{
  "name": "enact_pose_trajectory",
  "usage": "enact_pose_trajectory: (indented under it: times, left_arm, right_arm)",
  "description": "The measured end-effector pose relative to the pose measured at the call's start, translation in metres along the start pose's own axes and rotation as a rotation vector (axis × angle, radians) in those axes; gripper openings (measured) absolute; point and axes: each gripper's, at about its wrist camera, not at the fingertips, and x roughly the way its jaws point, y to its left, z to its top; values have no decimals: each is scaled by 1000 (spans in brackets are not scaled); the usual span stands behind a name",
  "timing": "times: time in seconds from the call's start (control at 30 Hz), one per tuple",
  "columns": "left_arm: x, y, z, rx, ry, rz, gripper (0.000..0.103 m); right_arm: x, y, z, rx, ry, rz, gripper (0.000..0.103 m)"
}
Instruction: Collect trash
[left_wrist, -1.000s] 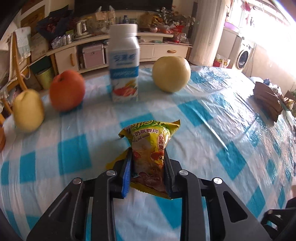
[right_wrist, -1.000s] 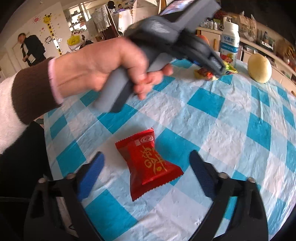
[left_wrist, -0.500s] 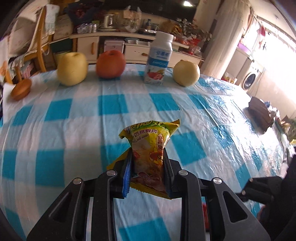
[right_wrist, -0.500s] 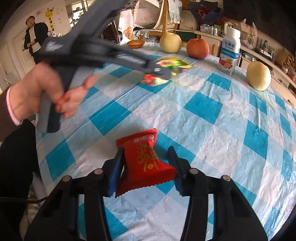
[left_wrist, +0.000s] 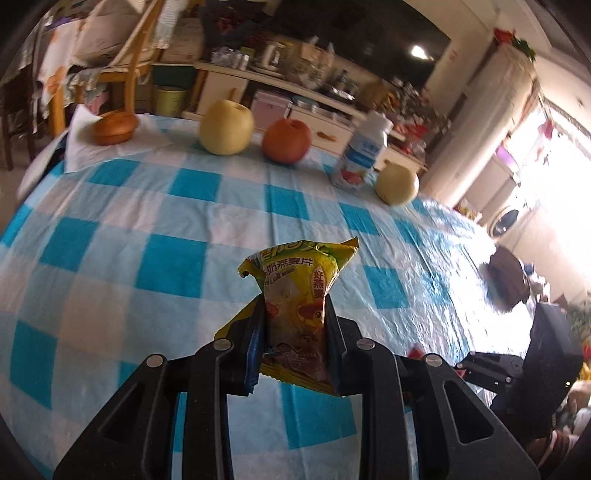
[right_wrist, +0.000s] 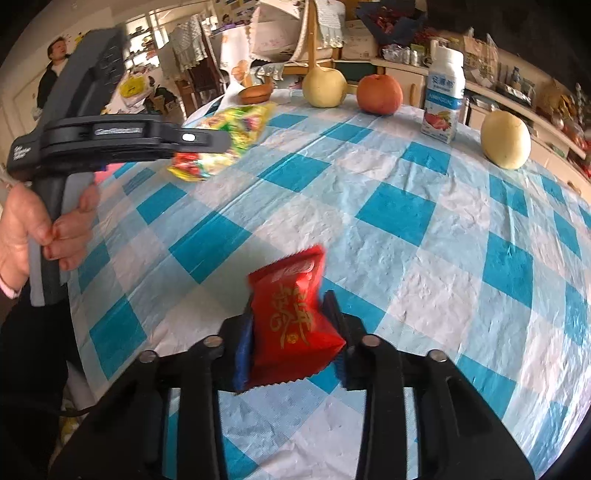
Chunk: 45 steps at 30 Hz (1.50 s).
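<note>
A: Above the checked worktop (left_wrist: 177, 266), in the left wrist view, what does the left tool (left_wrist: 295, 328) grip?
B: It is clenched on a yellow oat-snack packet (left_wrist: 297, 291), held clear of the cloth. Two pears, an apple (left_wrist: 287, 141) and a milk bottle (left_wrist: 362, 155) stand beyond.
A: And the right wrist view?
B: The right tool (right_wrist: 291, 332), its jaws just closed, pinches a red candy packet (right_wrist: 291, 317) near the worktop's front edge.

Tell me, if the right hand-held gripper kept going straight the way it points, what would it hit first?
Probably the checked tablecloth just beyond the red packet that the right hand-held gripper holds; it tilts down, and no fruit or bottle lies close ahead.
</note>
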Motion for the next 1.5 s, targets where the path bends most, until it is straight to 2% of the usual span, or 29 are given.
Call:
enact_pose_trajectory:
  times: [0.2, 0.37, 0.4, 0.43, 0.5, 0.57, 0.63, 0.67, 0.77, 0.87, 1.03, 1.13, 1.27, 1.43, 1.5]
  left_arm:
    - [-10, 20, -6, -42, -16, 24, 30]
    - [-12, 31, -9, -82, -18, 21, 30]
    - [-12, 31, -8, -85, -20, 18, 30]
    - [-12, 31, -9, -86, -20, 19, 30]
    - [-12, 31, -9, -84, -19, 20, 30]
    - [-13, 32, -9, -80, -22, 22, 30]
    - [-15, 34, -7, -87, -27, 16, 30]
    - [-16, 35, -6, -89, -31, 14, 30]
    - [-21, 34, -4, -79, -49, 20, 30]
    - [-24, 34, -2, -79, -55, 6, 30]
    - [-24, 38, -1, -99, -45, -13, 30]
    - [-26, 38, 0, -91, -45, -7, 30]
    - [-30, 43, 1, -103, -53, -6, 30]
    - [-34, 46, 2, -113, -58, -14, 30]
    - [-36, 48, 2, -118, -60, -17, 30]
  right_arm:
    - [2, 2, -1, 0, -5, -19, 12]
    - [5, 3, 2, 28, -13, 12, 22]
    - [5, 4, 3, 35, -15, 22, 31]
    - [6, 5, 4, 37, -18, 17, 46]
    - [8, 9, 7, 27, -20, -28, 63]
    - [10, 11, 10, 9, -20, -73, 65]
    - [11, 10, 13, -4, -23, -119, 80]
    - [12, 10, 14, -15, -23, -143, 82]
    - [14, 2, 19, -8, -20, -226, 84]
    - [16, -5, 21, 39, -26, -199, 85]
    - [23, 5, 30, -32, -40, -195, 89]
    - [27, 6, 33, 5, -25, -147, 89]
    - [26, 24, 33, 45, -2, -35, 89]
    - [33, 54, 31, -3, 58, 59, 89]
    - [34, 64, 29, -22, 97, 122, 89]
